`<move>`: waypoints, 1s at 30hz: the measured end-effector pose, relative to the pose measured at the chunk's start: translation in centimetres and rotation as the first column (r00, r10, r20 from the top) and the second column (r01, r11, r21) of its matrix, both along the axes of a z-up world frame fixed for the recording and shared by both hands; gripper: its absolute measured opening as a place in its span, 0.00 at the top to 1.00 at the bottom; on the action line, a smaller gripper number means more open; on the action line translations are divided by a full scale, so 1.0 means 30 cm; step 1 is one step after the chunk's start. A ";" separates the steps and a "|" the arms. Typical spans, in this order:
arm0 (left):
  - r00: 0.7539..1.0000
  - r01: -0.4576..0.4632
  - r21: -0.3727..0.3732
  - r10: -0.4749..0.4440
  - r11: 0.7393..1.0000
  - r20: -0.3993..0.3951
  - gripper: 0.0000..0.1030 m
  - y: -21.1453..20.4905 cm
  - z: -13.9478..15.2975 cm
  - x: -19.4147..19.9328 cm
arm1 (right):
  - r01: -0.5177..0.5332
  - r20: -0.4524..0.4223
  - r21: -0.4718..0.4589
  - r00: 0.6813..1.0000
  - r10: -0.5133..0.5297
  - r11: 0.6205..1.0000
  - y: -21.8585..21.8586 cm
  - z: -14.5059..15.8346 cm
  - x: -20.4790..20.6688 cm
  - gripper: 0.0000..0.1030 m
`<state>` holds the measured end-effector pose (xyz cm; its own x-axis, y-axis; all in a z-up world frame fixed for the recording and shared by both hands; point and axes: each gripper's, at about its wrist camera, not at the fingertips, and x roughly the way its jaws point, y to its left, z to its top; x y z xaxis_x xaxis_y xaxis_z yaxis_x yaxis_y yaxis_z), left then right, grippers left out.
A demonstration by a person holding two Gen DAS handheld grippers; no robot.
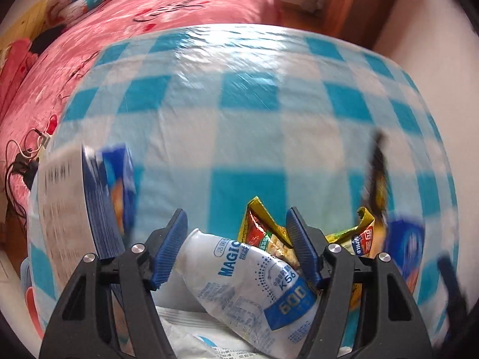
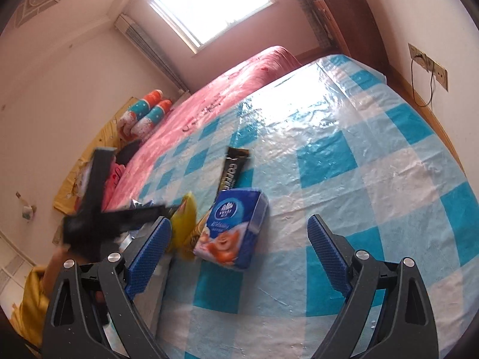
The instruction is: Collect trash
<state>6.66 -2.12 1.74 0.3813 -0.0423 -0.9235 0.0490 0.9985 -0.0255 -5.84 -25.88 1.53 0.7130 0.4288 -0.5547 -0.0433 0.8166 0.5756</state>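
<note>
A white plastic bottle point(image 1: 239, 278) with blue print lies slanted between the jaws of my left gripper point(image 1: 236, 214). Both blue pads point(image 1: 167, 254) rest against it, so the gripper is shut on it. Crumpled yellow snack wrappers point(image 1: 260, 230) lie just behind the bottle. In the right wrist view my right gripper point(image 2: 238, 220) is open and empty, low over the checked cloth. Just ahead of it lie a blue packet point(image 2: 230, 230), a yellow wrapper point(image 2: 184, 224) and a black stick sachet point(image 2: 233, 167). The left gripper point(image 2: 98, 209) shows there as a dark blur at the left.
A blue-and-white checked plastic cloth point(image 2: 344, 149) covers the table. A blurred blue box point(image 1: 116, 185) stands left of the bottle, and a white printed bag point(image 1: 191, 338) lies under it. A pink bed point(image 2: 239, 89) adjoins the table. A yellow sleeve point(image 2: 30, 299) shows at the lower left.
</note>
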 end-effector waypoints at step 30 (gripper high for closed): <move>0.957 -0.222 0.019 0.214 0.975 0.194 0.24 0.375 0.093 -0.117 | -0.052 -0.090 -0.303 0.996 0.026 0.951 0.159 -0.039 0.097 0.24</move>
